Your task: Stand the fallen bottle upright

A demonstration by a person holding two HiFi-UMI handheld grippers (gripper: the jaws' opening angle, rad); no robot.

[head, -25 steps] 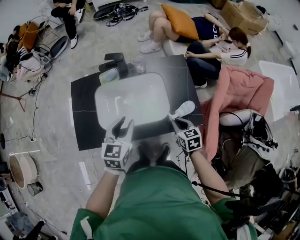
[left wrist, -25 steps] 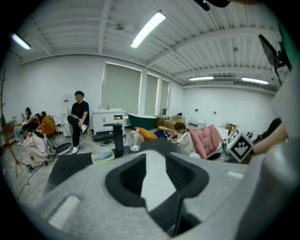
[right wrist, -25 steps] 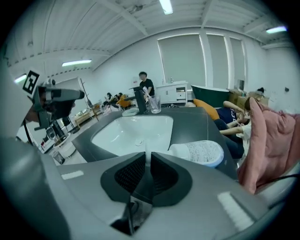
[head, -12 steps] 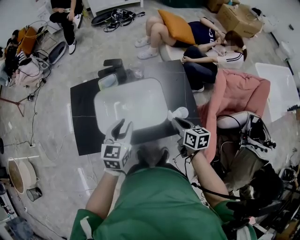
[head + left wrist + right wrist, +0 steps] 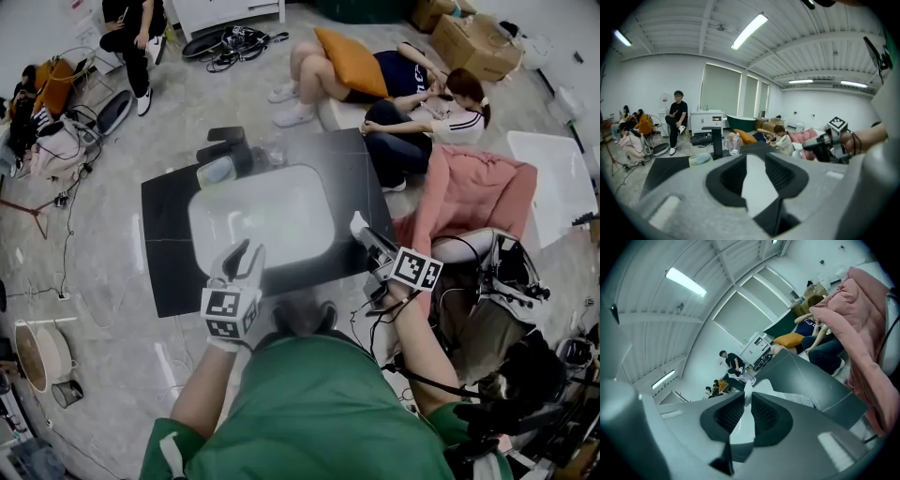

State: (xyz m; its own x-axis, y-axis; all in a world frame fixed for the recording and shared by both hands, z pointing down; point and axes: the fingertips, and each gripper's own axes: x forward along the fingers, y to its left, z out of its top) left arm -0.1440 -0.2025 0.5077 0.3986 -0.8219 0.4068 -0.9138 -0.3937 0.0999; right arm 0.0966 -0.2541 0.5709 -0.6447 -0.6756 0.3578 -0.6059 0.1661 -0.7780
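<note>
Right claw (image 5: 367,236) clamped on the white bottle (image 5: 357,222), which looks tilted, at the right edge of the table (image 5: 169,234), just beside the white tray (image 5: 262,211). Left claw (image 5: 246,255) jaws apart, just been closing a little, nothing between them, near the tray's front edge. Best approach: firm grip, roll wrist until the bottle is vertical, set its base flat before letting go.

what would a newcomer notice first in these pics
Probably the pale tray filling the middle of the black table, with the right tongs clamped on a small white bottle near its right edge. Next, the big pink cloth draped to the table's right, and people lounging on the floor beyond it.
</note>
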